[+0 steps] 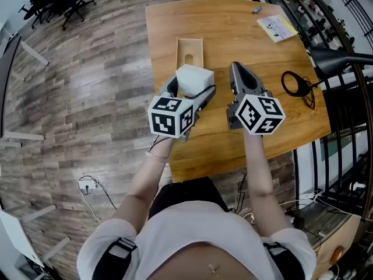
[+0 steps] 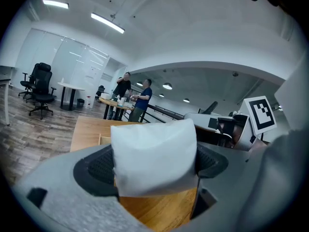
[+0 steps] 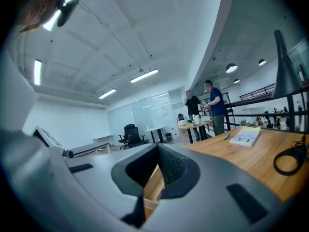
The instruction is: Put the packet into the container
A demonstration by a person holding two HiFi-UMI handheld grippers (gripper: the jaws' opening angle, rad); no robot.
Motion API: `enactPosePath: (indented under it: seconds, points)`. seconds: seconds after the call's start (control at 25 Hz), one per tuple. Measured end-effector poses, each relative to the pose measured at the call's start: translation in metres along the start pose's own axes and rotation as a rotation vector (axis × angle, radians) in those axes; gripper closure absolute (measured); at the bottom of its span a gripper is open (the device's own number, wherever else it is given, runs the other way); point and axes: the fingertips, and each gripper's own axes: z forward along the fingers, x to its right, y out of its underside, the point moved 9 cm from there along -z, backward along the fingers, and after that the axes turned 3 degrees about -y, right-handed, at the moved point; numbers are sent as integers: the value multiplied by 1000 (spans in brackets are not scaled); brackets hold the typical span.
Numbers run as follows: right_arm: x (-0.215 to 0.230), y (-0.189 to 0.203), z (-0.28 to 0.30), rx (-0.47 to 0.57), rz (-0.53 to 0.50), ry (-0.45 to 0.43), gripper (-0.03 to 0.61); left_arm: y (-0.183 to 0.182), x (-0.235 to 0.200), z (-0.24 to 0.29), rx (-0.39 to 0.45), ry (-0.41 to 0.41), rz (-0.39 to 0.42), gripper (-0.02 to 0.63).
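A white, puffy packet (image 1: 194, 79) is clamped between the jaws of my left gripper (image 1: 192, 89) and held above the wooden table (image 1: 233, 31). In the left gripper view the packet (image 2: 154, 156) fills the gap between the two dark pads. The container (image 1: 189, 51) is a narrow, open wooden box lying on the table just beyond the packet. Part of its edge (image 2: 103, 139) shows left of the packet. My right gripper (image 1: 236, 69) hovers to the right of the packet, shut with nothing in it; its jaws (image 3: 157, 166) meet.
A yellow booklet (image 1: 277, 27) and a small dark object (image 1: 256, 9) lie at the table's far right. A coiled black cable (image 1: 298, 86) and a black lamp head (image 1: 338, 60) sit by the right edge, beside a railing. Two people (image 2: 135, 98) stand far off.
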Motion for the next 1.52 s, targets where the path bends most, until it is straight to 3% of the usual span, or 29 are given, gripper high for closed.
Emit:
enactPosePath:
  seconds: [0.72, 1.52]
  points:
    - [40, 11, 90, -81, -22, -56, 568, -16, -54, 79, -79, -153, 13, 130]
    - [77, 42, 141, -165, 24, -119, 568, 14, -90, 147, -369, -296, 41, 130]
